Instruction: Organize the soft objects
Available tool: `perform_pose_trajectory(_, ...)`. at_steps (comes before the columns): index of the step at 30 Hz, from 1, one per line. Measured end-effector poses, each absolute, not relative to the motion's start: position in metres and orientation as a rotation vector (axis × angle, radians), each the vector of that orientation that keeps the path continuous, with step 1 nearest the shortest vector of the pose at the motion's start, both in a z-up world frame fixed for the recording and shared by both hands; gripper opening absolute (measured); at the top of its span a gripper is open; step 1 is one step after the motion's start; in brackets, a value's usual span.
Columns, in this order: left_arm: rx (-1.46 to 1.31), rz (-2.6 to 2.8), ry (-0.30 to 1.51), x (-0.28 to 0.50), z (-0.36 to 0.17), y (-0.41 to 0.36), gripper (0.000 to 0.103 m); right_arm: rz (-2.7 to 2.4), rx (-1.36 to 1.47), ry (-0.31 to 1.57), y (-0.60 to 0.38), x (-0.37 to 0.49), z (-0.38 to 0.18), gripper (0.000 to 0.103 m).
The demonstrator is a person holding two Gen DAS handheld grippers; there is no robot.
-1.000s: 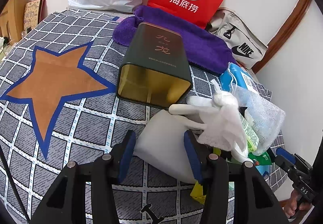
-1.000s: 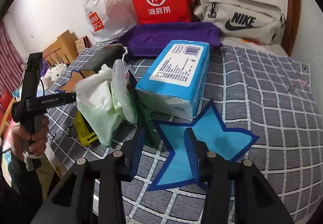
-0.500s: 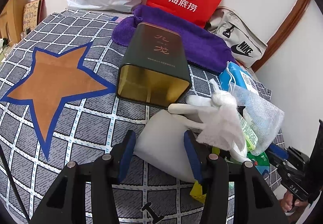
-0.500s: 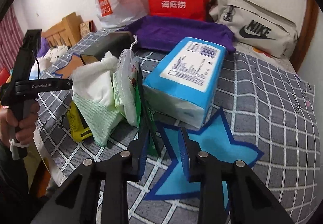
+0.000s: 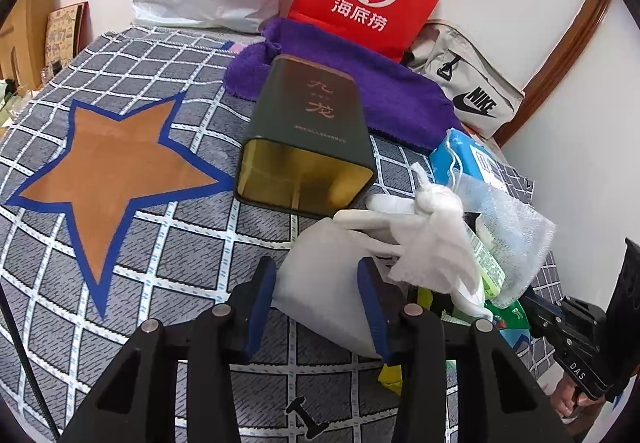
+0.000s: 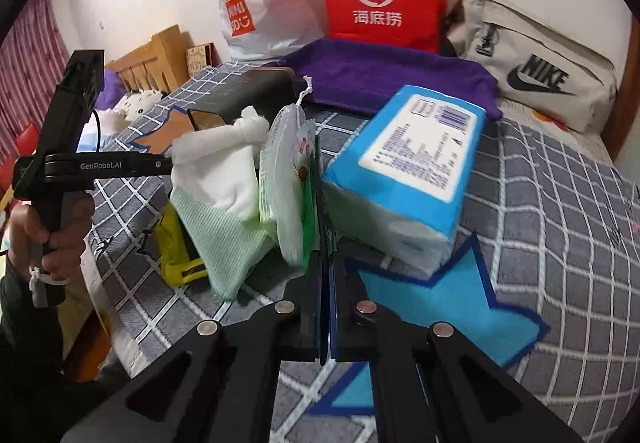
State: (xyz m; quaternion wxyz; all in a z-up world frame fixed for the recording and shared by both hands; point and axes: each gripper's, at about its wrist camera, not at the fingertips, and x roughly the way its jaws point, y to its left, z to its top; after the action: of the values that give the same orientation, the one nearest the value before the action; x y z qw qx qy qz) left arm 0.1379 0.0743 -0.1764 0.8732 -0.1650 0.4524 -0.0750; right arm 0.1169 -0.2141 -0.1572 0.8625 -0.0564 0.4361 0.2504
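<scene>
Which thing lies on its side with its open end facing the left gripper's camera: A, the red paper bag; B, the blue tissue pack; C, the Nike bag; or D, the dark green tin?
D: the dark green tin lies on the checked bedspread with its gold inside showing.

— What's in the pile?
— A white cloth (image 6: pixel 224 179) knotted at the top, draped over a pale green woven cloth (image 6: pixel 218 239); beside them a green wipes pack (image 6: pixel 288 183) stands on edge.
— And the tissues?
— The blue tissue pack (image 6: pixel 416 163) lies tilted, just beside the wipes.
</scene>
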Motion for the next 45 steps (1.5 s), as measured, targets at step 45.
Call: perform_pose_trajectory(45, -0.252, 0.027, 0.767, 0.179, -0.065, 0.096, 0.033, 0.363, -0.029, 0.751, -0.233, 0.184, -0.066, 0.003)
